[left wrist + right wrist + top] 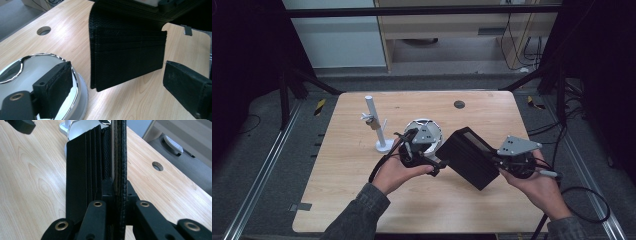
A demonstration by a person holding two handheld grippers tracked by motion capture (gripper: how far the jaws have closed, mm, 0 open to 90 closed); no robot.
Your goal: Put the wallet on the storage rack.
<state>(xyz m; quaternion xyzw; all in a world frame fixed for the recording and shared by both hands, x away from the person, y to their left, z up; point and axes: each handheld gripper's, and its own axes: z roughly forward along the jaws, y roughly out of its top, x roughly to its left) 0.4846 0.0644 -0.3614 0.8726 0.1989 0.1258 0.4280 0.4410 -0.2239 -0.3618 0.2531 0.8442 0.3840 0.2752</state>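
Both forearms reach in low; the left gripper (438,167) has its fingers (53,87) spread wide, the right gripper (493,159) clamped tight.

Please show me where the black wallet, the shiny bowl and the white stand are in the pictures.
wallet (127,50): left gripper view, inner card slots.
bowl (75,82): left gripper view, chrome rim.
stand (373,117): high view, upright post.

Light wood table (362,200) with a round cable hole (459,104) near the far edge, white post on a round base (377,125) standing left of centre with a small clip partway up, grey floor beyond, wooden cabinet (452,25) at the back, black frame rails
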